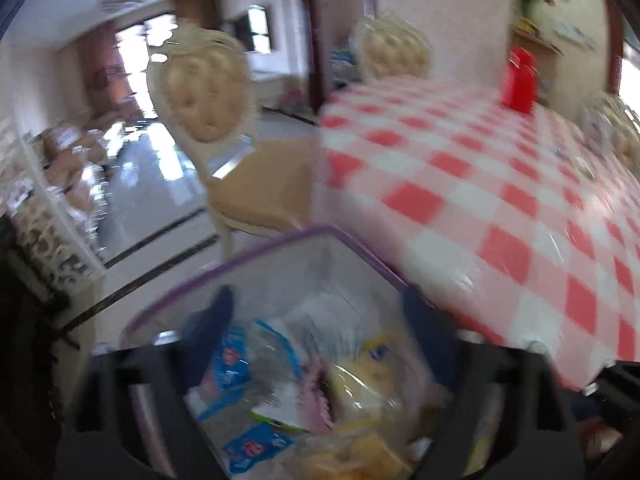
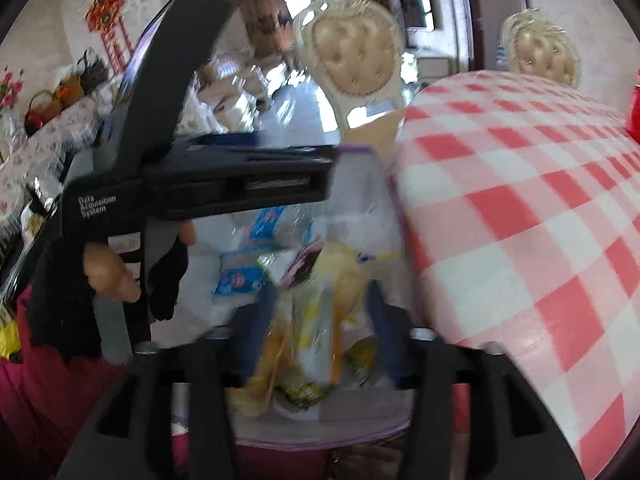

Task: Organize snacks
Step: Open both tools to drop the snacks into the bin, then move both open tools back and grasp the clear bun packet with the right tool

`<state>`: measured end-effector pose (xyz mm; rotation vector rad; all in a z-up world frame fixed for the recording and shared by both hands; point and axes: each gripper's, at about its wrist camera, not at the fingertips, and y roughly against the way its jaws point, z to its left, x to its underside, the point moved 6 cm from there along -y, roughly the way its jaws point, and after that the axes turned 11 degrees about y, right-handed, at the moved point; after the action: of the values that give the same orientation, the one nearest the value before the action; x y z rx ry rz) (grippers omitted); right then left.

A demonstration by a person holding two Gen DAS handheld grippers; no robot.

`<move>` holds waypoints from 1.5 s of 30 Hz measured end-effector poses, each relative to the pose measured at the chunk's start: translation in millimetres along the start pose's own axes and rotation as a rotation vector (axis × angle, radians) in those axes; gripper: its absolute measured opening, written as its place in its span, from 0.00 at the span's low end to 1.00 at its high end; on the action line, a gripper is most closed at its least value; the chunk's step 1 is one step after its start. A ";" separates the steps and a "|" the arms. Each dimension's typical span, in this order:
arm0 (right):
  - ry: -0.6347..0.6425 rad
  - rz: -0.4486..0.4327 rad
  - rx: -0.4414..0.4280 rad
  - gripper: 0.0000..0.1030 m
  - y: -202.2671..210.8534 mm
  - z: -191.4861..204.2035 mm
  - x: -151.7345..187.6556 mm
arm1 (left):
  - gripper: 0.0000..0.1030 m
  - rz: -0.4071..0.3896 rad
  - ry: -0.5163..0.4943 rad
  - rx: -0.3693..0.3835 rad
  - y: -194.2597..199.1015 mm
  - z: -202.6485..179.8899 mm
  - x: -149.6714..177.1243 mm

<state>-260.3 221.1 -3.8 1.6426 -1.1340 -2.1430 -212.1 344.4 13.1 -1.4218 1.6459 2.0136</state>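
Observation:
A clear bin with a purple rim [image 1: 280,244] sits beside the table's edge, filled with snack packets. Among them are a blue packet [image 1: 230,360] and a yellow packet [image 1: 360,388]. My left gripper [image 1: 320,332] stands wide open above the bin's contents, its blue pads [image 1: 216,332] apart from them. In the right wrist view the same bin [image 2: 356,150] holds a blue packet [image 2: 238,278] and yellow packets [image 2: 344,264]. My right gripper [image 2: 320,316] is open low over the yellow packets. Blur hides whether its pads touch them.
A table with a red-and-white checked cloth [image 1: 480,180] fills the right side, with a red box [image 1: 518,80] at its far end. Cream padded chairs [image 1: 200,92] stand behind the bin. A gloved hand [image 2: 112,276] holds the other tool's black handle [image 2: 200,184] at left.

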 end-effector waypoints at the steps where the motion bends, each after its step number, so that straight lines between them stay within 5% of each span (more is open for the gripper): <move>1: -0.021 -0.010 0.021 0.53 5.5 -11.9 -1.1 | 0.87 -0.009 0.030 -0.010 2.3 2.2 -4.8; 4: -0.106 -0.051 0.146 0.54 31.3 -67.4 -1.0 | 0.91 0.011 0.071 0.044 7.7 -15.4 -14.9; 7: -0.243 -0.076 0.286 0.58 62.8 -143.9 12.0 | 0.96 0.010 0.005 0.116 10.3 -67.4 -26.3; 12: -0.442 -0.115 0.488 0.61 122.1 -278.4 51.3 | 0.98 0.061 -0.067 0.297 -18.8 -206.7 -48.3; 16: -0.550 -0.121 0.569 0.69 151.9 -370.3 85.8 | 0.98 0.137 -0.063 0.420 -63.4 -320.8 -53.8; 21: -0.589 -0.084 0.579 0.70 162.8 -448.8 108.4 | 0.98 0.275 0.045 0.381 -136.5 -423.5 -53.4; 27: -0.467 -0.063 0.510 0.78 143.8 -515.3 92.3 | 0.98 0.234 0.216 0.387 -182.4 -460.4 -63.1; 30: -0.341 -0.057 0.475 0.85 131.9 -533.5 70.3 | 0.98 0.212 0.285 0.496 -185.9 -465.6 -72.5; 34: -0.178 0.042 0.413 0.85 97.6 -558.5 42.8 | 0.98 0.144 0.269 0.557 -177.6 -462.6 -84.2; 39: -0.009 0.209 0.292 0.85 52.4 -570.7 26.0 | 0.98 0.186 0.371 0.573 -188.1 -450.8 -85.9; 41: 0.047 0.264 0.295 0.82 41.1 -572.3 28.5 | 0.98 0.196 0.378 0.571 -186.9 -447.8 -84.8; 45: -0.003 0.227 0.235 0.67 48.1 -576.5 35.3 | 0.98 0.207 0.363 0.575 -188.2 -451.0 -83.2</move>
<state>229.1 -86.9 -43.8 1.5130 -1.5422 -1.9324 201.2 72.7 -19.0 -1.4831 2.3539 1.2263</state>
